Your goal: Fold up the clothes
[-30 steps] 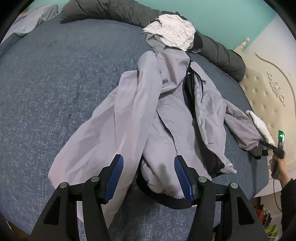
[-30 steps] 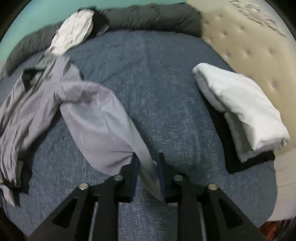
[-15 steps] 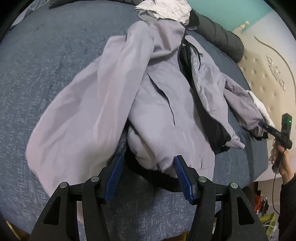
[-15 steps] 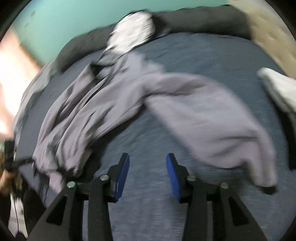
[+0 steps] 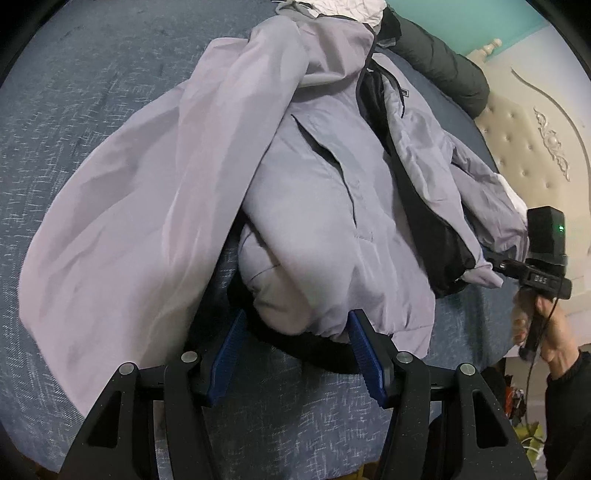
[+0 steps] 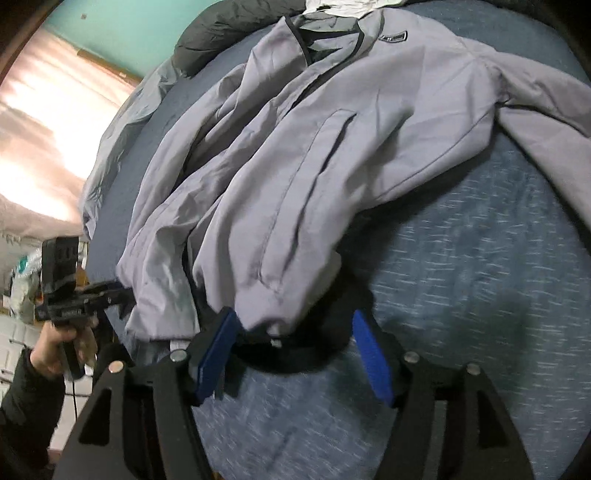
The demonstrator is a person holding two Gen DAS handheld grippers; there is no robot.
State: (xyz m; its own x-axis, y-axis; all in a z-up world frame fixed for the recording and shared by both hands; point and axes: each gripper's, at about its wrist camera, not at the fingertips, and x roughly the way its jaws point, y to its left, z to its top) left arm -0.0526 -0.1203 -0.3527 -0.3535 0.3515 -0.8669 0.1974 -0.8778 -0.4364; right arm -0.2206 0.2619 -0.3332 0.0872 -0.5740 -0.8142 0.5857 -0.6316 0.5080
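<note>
A grey jacket (image 5: pixel 314 206) lies spread on a blue bed (image 5: pixel 92 122), collar toward the far side, hem toward the near edge. Along the far edge run a dark bolster (image 5: pixel 439 62) and a white cloth (image 5: pixel 343 5); a cream tufted headboard (image 5: pixel 524 122) closes 1 side. 1 sleeve (image 5: pixel 147 206) is laid out flat over bare blue cover, which stays open beside it out to the bed's rim. The left gripper (image 5: pixel 293 349) hovers over the hem, jaws apart, the dark hem band between the 2 blue pads (image 5: pixel 225 354) but not pinched. The right gripper (image 6: pixel 291 350) is at the other part of the hem, its jaws opening, with the dark band and a fold of hem between the pads and no grip on them; bare cover lies open beside it, blurred in this view. Each wrist view shows the other gripper at the bed's near edge, held by a hand (image 5: pixel 543 328) in a dark sleeve. Compared with 1 second ago: the right gripper then held the other sleeve (image 6: pixel 546 122) pinched between nearly closed pads, near a folded white pile by the headboard; it has since let go, and that sleeve now lies stretched out on the cover. The left gripper has come lower and closer to the hem, its gap unchanged.
</note>
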